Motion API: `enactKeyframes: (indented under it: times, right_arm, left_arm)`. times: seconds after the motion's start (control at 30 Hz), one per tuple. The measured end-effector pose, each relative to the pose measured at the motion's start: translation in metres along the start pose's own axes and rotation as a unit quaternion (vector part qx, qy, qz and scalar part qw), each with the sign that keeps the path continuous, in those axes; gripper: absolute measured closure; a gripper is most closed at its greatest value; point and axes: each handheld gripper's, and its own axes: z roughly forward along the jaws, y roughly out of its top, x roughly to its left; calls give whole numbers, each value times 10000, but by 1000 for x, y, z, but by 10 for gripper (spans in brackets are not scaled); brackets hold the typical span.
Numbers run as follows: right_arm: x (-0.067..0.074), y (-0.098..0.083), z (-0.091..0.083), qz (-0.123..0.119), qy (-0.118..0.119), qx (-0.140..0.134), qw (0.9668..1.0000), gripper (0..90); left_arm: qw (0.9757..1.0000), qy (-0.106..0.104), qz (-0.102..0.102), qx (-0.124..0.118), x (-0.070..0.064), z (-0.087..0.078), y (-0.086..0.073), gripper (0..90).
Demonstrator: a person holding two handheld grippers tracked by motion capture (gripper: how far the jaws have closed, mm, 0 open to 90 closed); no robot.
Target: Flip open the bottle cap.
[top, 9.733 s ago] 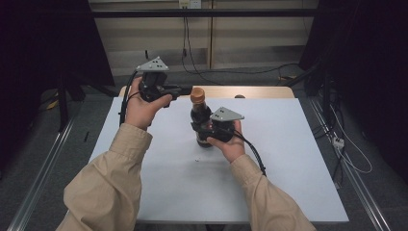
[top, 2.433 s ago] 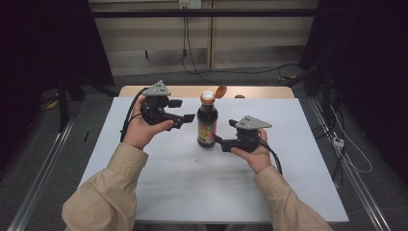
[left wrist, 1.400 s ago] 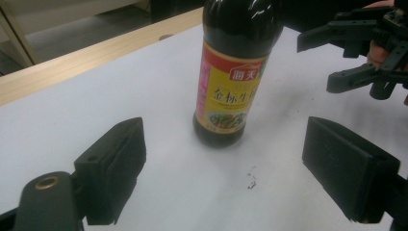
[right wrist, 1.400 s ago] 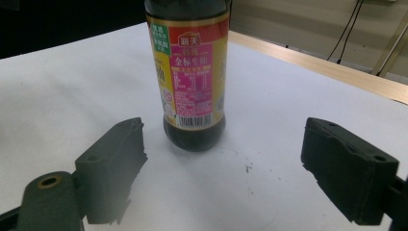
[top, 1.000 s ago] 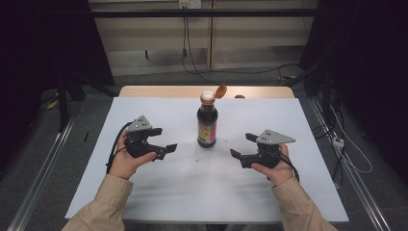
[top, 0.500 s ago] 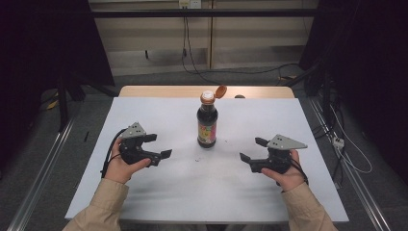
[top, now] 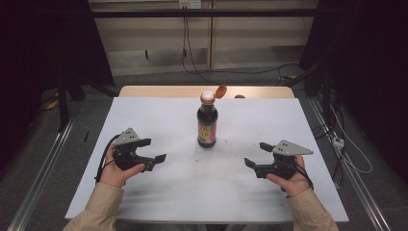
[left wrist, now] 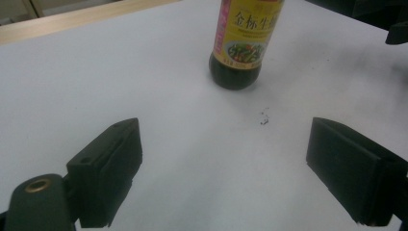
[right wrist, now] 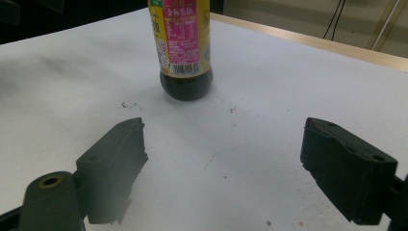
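Bottle (top: 207, 126) stands upright mid-table (top: 144, 115), flip cap (top: 220, 90) apparently open. Left tongs (top: 155, 150) and right tongs (top: 253, 154) flank it well apart, both spread, empty. Opening step looks complete; next, set hands down.

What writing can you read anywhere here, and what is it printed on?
"金标生抽": gold label of the sauce bottle, left gripper view; the last character is cut by the edge, so partly a guess.
Pink back label, right gripper view: small print and barcode digits too blurred to read.
High view: label too small to read.
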Motion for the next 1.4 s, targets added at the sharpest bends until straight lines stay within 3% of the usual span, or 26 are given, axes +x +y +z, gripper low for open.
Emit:
enactKeyframes:
  times: [1.4]
  right_arm:
    - [-11,-31,-31,120,-256,215,9994,157]
  left_arm:
    - [9998,102,-170,39,-1,-23,-43,113]
